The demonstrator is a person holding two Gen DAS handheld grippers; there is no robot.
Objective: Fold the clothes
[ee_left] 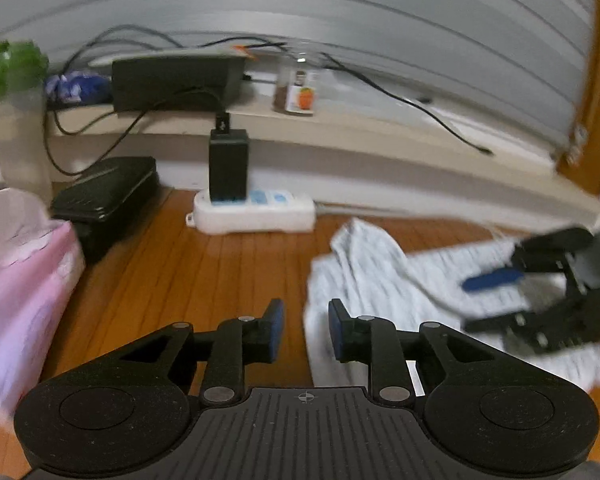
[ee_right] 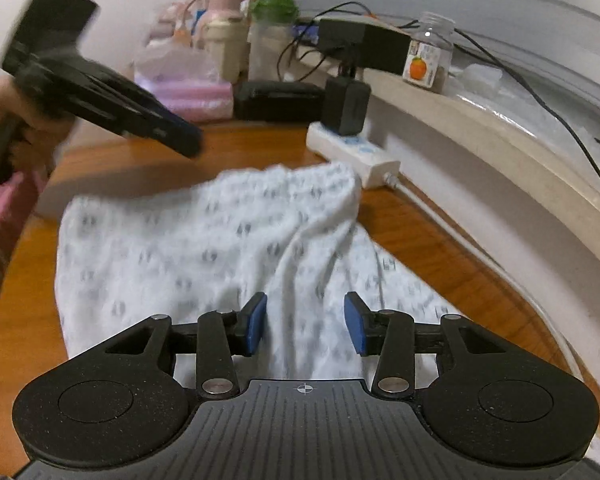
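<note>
Left gripper (ee_right: 192,142) motion-blurred; garment (ee_right: 220,240) print unreadable, near edge hidden.

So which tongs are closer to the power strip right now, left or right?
Left. The left tongs hang over bare floor at the cloth's edge, facing the power strip. The right tongs sit back over the cloth's near end.

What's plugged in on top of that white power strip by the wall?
A black adapter block stands upright on the white power strip, with a cable running up from its top. Blue-marked sockets beside it look free. The socket under the block is covered, so its plug cannot be seen.
</note>
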